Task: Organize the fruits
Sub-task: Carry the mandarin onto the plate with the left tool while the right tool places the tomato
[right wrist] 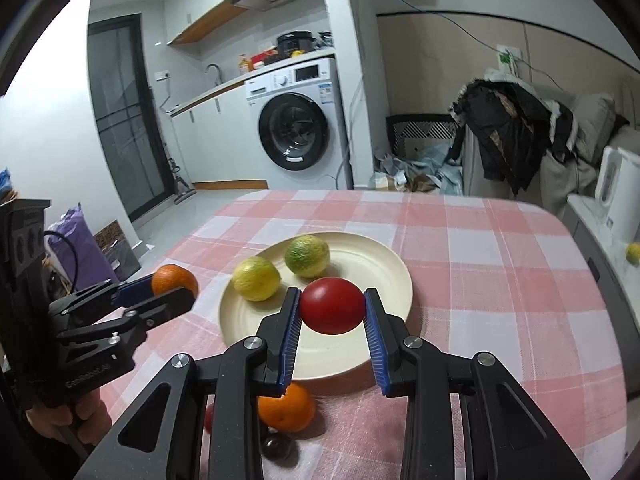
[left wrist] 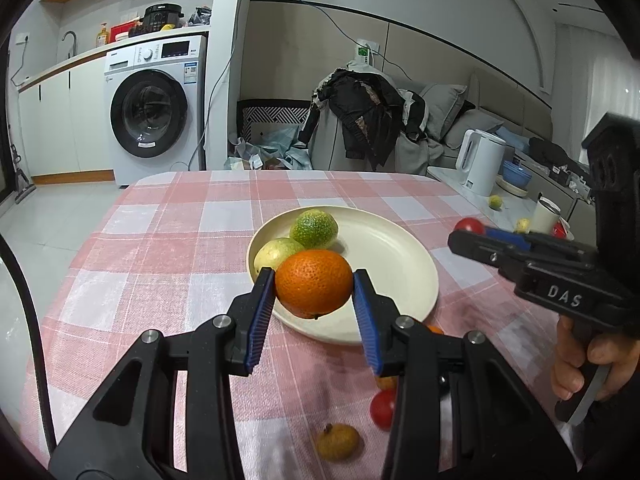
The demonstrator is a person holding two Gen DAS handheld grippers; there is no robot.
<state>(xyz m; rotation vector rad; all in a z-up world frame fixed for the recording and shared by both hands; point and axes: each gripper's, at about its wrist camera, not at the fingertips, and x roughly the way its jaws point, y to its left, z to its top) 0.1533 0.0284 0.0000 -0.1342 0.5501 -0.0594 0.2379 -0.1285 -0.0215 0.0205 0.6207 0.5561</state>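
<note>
You are clamping a round orange citrus fruit [left wrist: 314, 283] in your left gripper [left wrist: 314, 286] and a smooth red tomato [right wrist: 332, 311] in your right gripper [right wrist: 332, 312], both hovering just above the cream round plate's [left wrist: 400, 256] near rim.

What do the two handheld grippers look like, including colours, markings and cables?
Both are matte black, with angular linkages, silver pivot screws and blue ribbed pads. The left gripper shows faint embossed lettering in the right wrist view and a black cable nearby. The right gripper bears white letters "DAS" and a trigger handle. No sleeves are clearly visible.
</note>
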